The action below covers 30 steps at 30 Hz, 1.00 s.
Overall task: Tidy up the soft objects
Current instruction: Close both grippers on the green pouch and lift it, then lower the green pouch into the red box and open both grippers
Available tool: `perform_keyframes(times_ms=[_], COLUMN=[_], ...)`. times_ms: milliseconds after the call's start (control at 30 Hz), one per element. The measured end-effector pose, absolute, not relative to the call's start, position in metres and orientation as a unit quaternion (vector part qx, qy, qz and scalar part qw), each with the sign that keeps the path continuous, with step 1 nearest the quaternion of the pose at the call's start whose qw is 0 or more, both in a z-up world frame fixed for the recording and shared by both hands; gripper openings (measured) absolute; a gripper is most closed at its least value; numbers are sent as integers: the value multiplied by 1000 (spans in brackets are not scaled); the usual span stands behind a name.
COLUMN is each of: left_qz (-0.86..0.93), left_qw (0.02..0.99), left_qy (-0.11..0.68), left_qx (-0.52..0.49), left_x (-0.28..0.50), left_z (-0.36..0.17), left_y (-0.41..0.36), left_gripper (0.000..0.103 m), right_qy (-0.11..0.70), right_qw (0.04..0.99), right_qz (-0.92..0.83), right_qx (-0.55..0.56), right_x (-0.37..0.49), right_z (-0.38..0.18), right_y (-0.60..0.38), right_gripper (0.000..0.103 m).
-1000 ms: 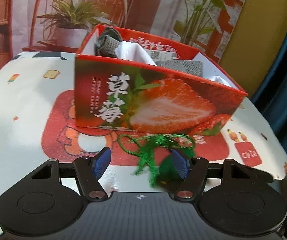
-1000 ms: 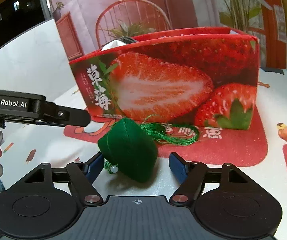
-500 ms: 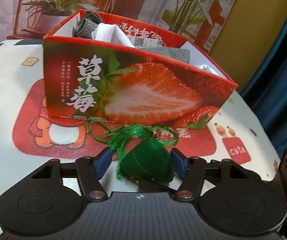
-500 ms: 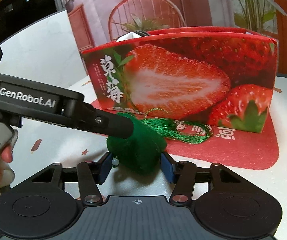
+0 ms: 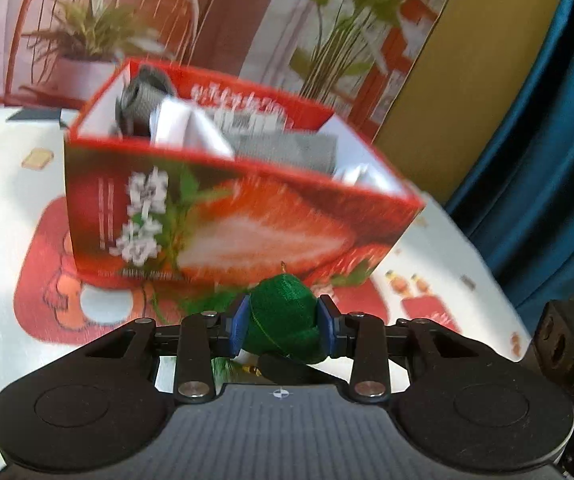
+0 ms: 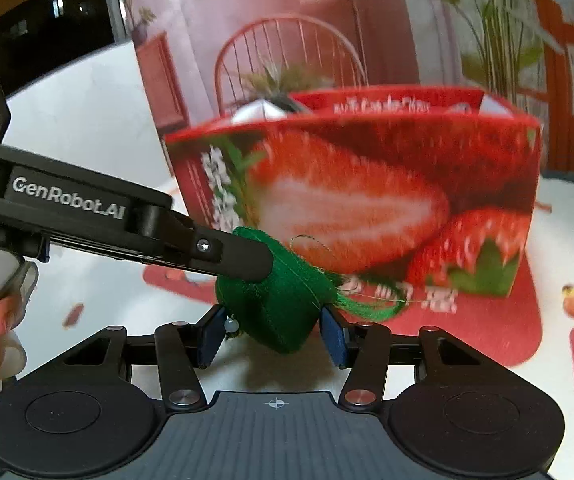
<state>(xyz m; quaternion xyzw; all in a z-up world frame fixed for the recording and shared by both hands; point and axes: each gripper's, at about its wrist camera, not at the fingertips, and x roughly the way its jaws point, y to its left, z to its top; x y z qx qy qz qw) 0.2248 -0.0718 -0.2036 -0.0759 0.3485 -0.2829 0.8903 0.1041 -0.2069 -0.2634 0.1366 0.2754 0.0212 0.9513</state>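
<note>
Worktop (image 5: 3,208) under cartoon-print cloth; printed backdrop behind. Green plush sachet (image 5: 283,316) before the strawberry box (image 5: 223,216), clamped by left hand-held gripper (image 5: 283,326), just closed. Right hand-held gripper (image 6: 273,330) brackets it, pads apart.

Fuzzy green cloth pouch (image 5: 283,316) with silky tassel (image 6: 371,308), glossy printed cardboard box (image 5: 223,216), matt black plastic tongs (image 5: 282,322)

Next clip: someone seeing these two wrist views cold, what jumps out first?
The red strawberry-printed box fills the middle of both views, standing on the cartoon tablecloth with grey and white cloth items inside. Just in front of it, a green stuffed pouch with a tassel is pinched in the left hand-held gripper, while the right hand-held gripper brackets it.
</note>
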Motion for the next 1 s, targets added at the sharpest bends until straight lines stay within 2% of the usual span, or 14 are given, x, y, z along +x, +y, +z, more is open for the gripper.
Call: perform_keyframes(times_ms=[633,867,1000], left_qz=[-283,-290,-287], left_qw=[923,934,935], left_qy=[222,167,178], left_qx=[-135,-122,-112], left_x=[256,277,300], left_z=[-77,-54,-59], left_y=[-53,-69,-80], left_gripper=[39,39,39], right_qy=[161,110,106], right_qw=[985,993,993], right_qz=[50,28,16], right_qx=[22,-23,-43], right_x=[173,201,218], right_z=[-117,-91,-92], right_y=[-222,-236,-245], right_gripper=[48,49,49])
